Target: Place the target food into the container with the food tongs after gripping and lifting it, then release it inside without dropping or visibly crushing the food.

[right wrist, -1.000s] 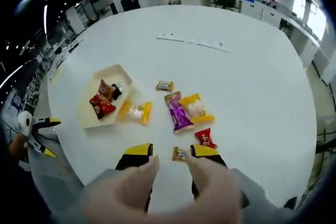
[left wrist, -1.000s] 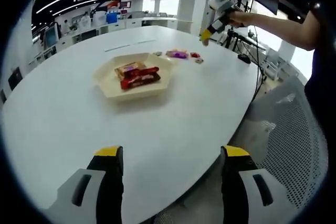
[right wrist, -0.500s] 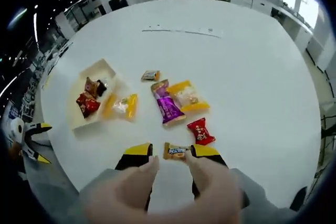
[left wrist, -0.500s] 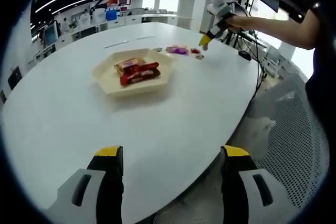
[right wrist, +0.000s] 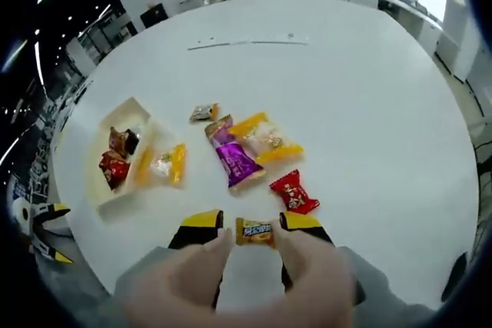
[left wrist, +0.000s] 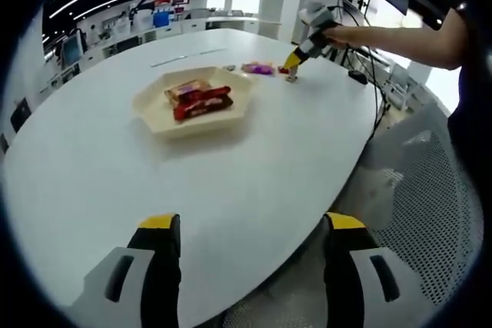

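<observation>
- Cream hexagonal tray on white round table: holding red and brown snack packets.
- Right gripper: jaws spread, straddling small orange wrapped candy lying on the table.
- Left gripper: jaws spread, empty, hovering at the table edge.

- The small orange candy lay between the right tool's spread jaws, with bare counter around it.
- The red packet sat just beyond, near the right jaw.
- The purple packet and yellow packet crowded the way toward the tray.
- The left tool faced open counter before the tray.
</observation>
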Available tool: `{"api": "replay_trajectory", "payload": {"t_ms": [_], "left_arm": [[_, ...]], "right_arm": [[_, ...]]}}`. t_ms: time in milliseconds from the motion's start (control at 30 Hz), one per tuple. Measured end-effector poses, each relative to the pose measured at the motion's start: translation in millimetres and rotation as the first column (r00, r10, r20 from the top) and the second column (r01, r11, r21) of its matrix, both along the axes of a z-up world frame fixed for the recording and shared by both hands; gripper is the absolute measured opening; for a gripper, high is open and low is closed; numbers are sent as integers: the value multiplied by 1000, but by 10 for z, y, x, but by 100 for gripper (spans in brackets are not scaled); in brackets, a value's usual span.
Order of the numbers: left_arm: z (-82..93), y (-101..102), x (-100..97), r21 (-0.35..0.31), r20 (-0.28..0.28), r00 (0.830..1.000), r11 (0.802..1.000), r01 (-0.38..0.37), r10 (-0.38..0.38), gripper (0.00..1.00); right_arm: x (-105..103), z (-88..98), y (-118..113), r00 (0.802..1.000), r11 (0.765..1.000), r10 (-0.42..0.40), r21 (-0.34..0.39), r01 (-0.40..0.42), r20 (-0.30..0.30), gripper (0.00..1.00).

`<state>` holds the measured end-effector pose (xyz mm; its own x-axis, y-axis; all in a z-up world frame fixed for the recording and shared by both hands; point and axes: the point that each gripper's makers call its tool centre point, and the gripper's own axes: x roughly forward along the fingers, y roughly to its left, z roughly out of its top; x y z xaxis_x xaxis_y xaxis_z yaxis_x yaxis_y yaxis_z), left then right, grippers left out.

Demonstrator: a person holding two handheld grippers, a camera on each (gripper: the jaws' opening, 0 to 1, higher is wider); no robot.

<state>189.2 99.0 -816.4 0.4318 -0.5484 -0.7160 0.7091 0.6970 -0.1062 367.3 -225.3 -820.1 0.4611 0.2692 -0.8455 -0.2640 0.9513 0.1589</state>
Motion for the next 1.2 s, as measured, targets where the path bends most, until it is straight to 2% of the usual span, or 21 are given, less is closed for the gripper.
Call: {"api": "replay_trajectory", "payload": {"t_ms": [200, 433, 667, 900, 1067, 1200], "left_arm": [[-10, 3, -7, 1, -6, 1000, 1000, 1, -1, 73], [-18, -2, -15, 2, -11, 1000, 1000, 3, -3, 73], [-23, -3, -14, 2, -11, 1000, 1000, 5, -5, 73], [-19, -7, -18, 2, -8, 1000, 1000, 9, -9, 73], [5, -1, -6, -3, 0, 1000, 1000, 2, -2, 73], [10, 2, 4, -5, 2, 1000, 1000, -2, 2, 73]], "right_arm": [[33, -37, -42, 1000, 1000, -22, -19, 22, 15, 28], [27, -77, -41, 1000, 999, -31, -24, 31, 3, 28], [20, -73, -52, 999, 998, -38, -39, 39, 31, 26], [86, -74, -36, 996, 994, -15, -104, 24, 84, 22], [96, -43, -77, 995, 997, -71, -36, 74, 67, 21], [78, 45, -86, 996, 997, -39, -62, 44, 83, 21]]}}
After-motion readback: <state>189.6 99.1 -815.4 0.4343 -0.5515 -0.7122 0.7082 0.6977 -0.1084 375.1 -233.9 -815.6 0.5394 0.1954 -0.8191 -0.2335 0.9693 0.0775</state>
